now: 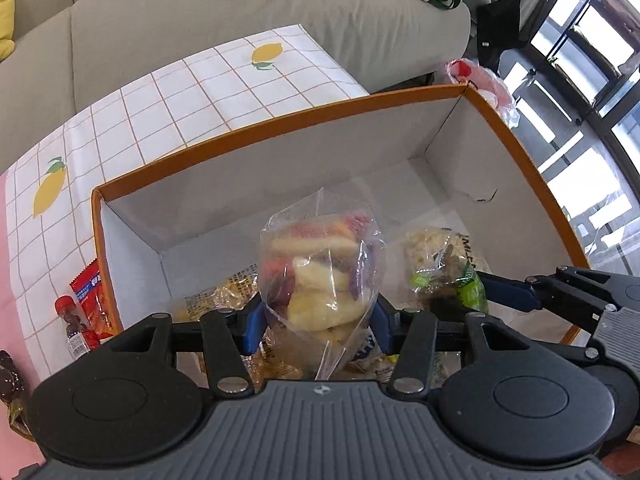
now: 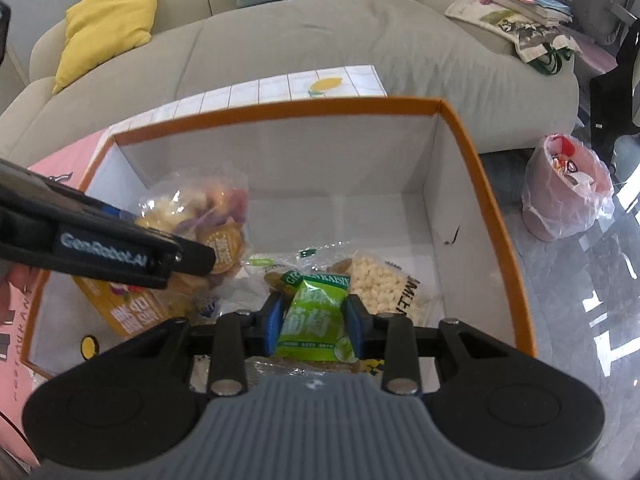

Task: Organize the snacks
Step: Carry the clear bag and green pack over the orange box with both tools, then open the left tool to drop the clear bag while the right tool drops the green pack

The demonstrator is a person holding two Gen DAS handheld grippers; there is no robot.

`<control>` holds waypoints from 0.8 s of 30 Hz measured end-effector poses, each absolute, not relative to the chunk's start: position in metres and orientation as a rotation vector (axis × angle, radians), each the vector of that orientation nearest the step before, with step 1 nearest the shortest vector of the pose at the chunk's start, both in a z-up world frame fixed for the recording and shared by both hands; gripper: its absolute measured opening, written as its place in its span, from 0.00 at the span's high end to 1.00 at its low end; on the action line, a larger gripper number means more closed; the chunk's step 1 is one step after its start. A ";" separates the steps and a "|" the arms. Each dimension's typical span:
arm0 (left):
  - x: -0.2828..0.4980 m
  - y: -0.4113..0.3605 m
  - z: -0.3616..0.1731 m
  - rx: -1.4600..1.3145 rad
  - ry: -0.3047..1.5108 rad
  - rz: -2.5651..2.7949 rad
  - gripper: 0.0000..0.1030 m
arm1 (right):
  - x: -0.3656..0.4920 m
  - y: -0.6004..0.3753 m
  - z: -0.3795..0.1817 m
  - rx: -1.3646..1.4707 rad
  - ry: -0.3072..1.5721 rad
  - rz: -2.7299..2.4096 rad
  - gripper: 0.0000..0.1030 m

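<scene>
An orange-rimmed white box [image 1: 280,120] [image 2: 280,110] stands on the table. My left gripper [image 1: 318,316] is shut on a clear bag of mixed chips [image 1: 320,276] and holds it inside the box; the bag also shows in the right wrist view [image 2: 200,216]. My right gripper [image 2: 314,326] is shut on a green raisin packet [image 2: 316,320] low in the box, also in the left wrist view [image 1: 468,284]. A bag of pale puffed snacks [image 2: 380,284] and an orange packet [image 2: 128,312] lie on the box floor.
A lemon-print checked cloth [image 1: 160,120] covers the table. A red packet [image 1: 90,292] and a small red-capped bottle [image 1: 74,320] lie left of the box. A grey sofa [image 2: 300,40] is behind. A pink lined bin [image 2: 564,188] stands on the floor at right.
</scene>
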State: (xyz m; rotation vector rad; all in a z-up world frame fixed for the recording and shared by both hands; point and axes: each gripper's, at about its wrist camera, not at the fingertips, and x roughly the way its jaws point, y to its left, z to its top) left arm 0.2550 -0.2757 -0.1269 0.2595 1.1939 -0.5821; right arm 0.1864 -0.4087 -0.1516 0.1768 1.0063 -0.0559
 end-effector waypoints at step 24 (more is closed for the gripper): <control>0.243 -0.217 -0.048 0.226 1.059 -0.575 0.24 | 0.193 -0.373 -0.090 0.111 1.048 -0.104 0.28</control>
